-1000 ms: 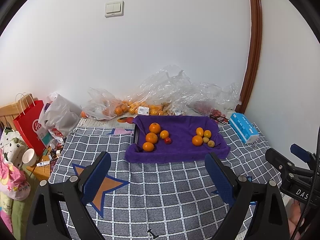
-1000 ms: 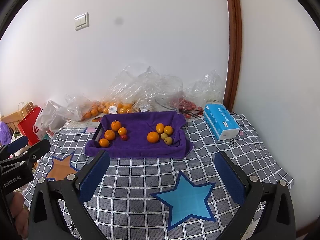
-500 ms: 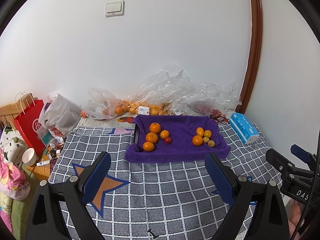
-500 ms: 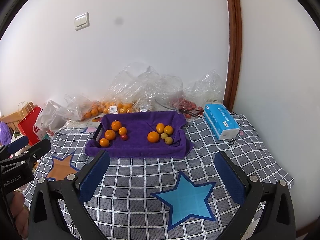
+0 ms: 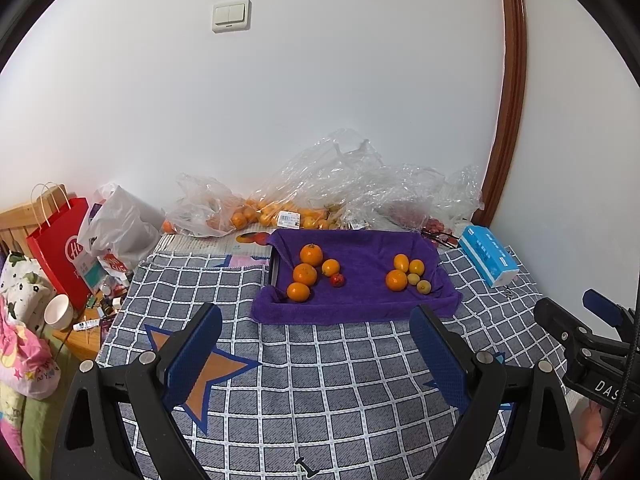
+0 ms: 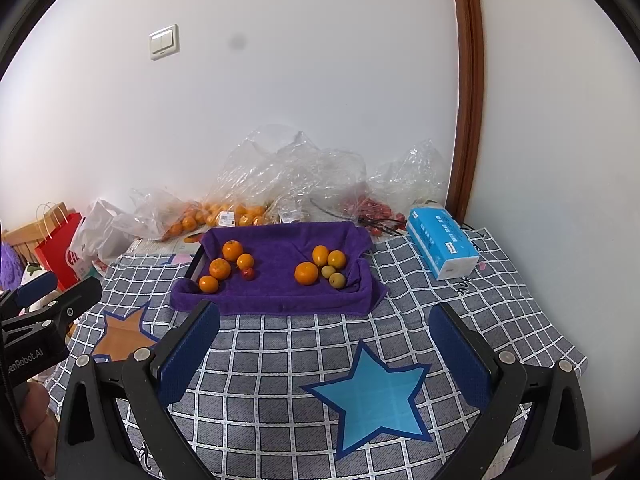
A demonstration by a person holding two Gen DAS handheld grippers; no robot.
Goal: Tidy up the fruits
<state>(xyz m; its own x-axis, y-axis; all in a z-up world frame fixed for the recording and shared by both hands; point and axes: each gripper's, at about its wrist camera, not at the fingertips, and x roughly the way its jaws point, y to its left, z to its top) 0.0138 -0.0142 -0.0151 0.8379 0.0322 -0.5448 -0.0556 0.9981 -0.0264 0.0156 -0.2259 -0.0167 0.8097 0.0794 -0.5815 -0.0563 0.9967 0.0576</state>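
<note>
A tray draped in a purple towel [image 5: 364, 296] [image 6: 280, 296] sits at the far side of the checked cloth. On its left lie several oranges [image 5: 305, 273] [image 6: 220, 268] and a small red fruit [image 5: 337, 279] [image 6: 247, 273]. On its right lie oranges [image 5: 396, 280] [image 6: 306, 273] and small yellow-green fruits [image 5: 423, 287] [image 6: 337, 280]. My left gripper [image 5: 316, 340] and right gripper [image 6: 324, 340] are both open and empty, held well short of the tray.
Clear plastic bags with more oranges [image 5: 256, 216] and red fruit [image 6: 372, 208] lie against the wall. A blue tissue pack [image 5: 488, 254] [image 6: 442, 242] lies right of the tray. A red paper bag [image 5: 64, 248], white bag and clutter stand off the left edge.
</note>
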